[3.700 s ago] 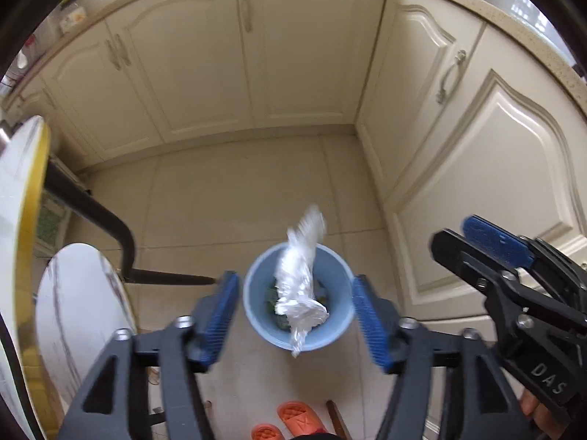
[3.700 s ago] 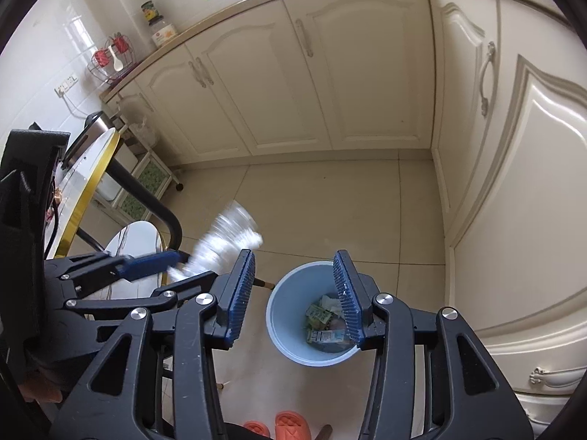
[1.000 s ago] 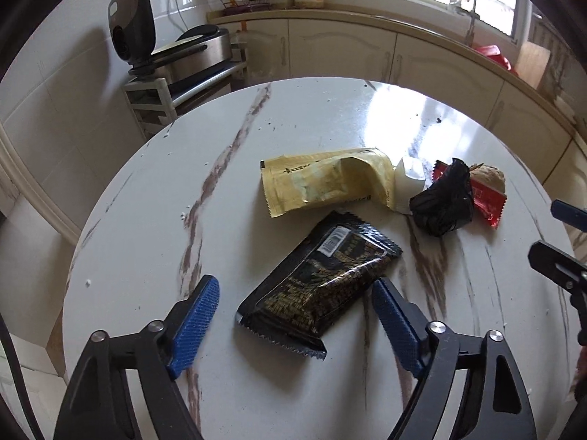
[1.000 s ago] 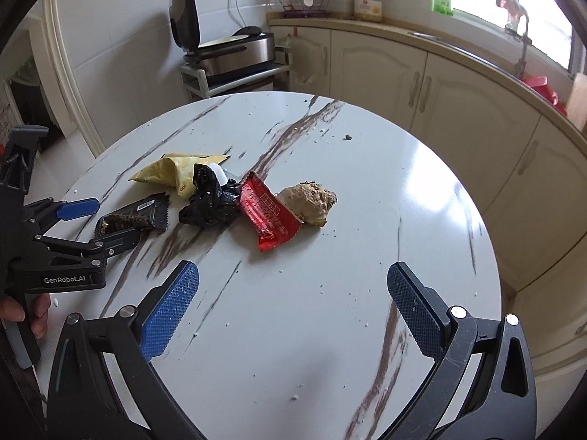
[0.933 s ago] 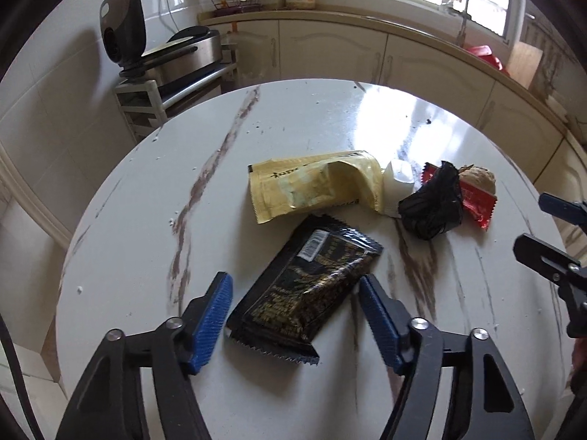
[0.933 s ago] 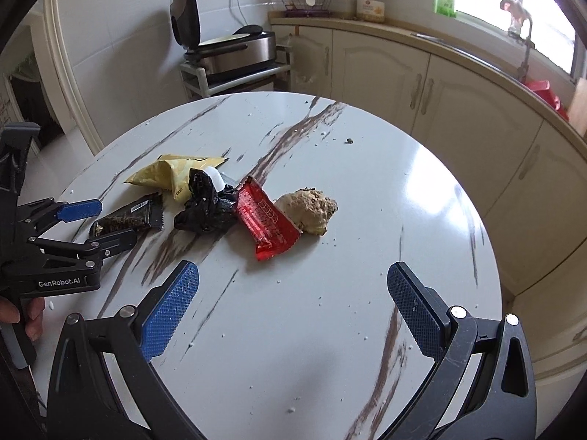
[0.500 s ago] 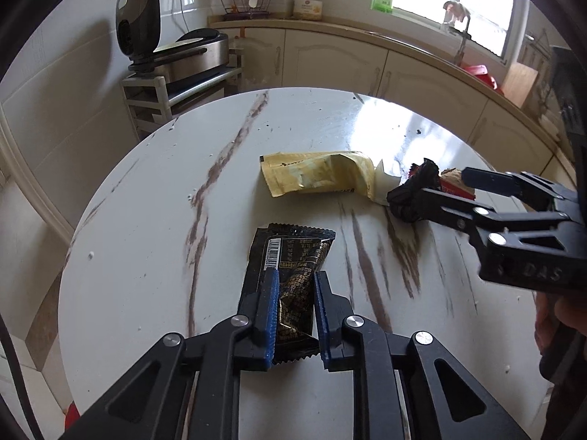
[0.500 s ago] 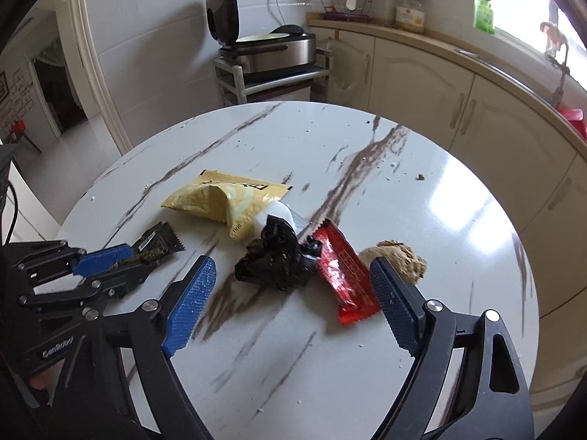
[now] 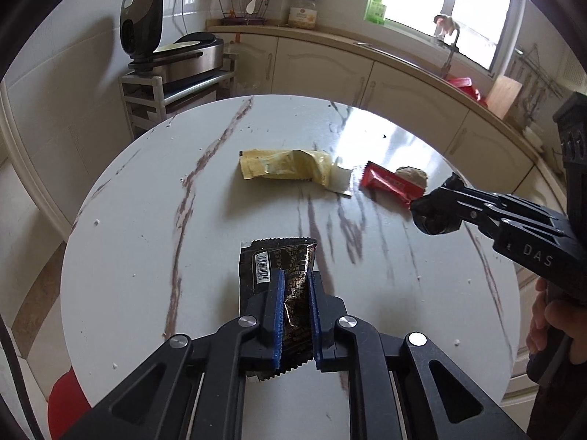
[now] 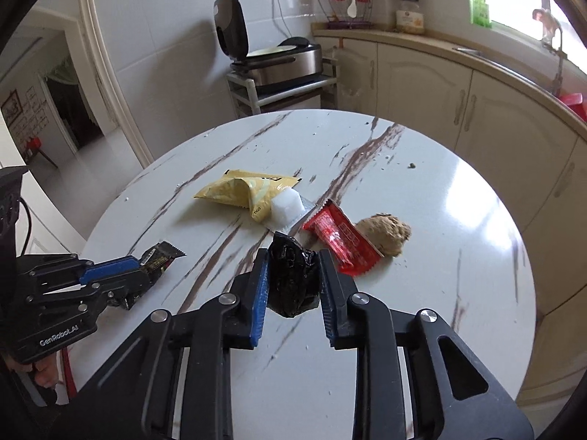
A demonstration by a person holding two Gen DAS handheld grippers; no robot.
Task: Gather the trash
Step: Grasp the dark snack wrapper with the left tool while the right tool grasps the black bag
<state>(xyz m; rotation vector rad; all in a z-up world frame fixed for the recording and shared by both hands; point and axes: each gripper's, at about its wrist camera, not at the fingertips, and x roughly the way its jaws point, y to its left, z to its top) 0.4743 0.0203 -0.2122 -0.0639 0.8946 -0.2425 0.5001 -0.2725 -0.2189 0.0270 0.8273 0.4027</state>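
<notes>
Black wrapper point(image 9: 290, 286): pinched endwise by left gripper point(image 9: 295, 315), jaws just closed on it, clear of table point(image 9: 146, 256) for carrying | black wad point(image 10: 293, 278): clamped in right gripper point(image 10: 291, 293), jaws just closed | both grippers angled downward | yellow packet point(image 10: 245, 190), red wrapper point(image 10: 341, 242) left on table.

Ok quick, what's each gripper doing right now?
Left gripper: shut on the dark snack wrapper.
Right gripper: just closed on the crumpled black bag.

Glossy marble-look table point(image 9: 146, 256); shiny foil black wrapper point(image 9: 290, 267); crinkled black plastic wad point(image 10: 293, 278).
</notes>
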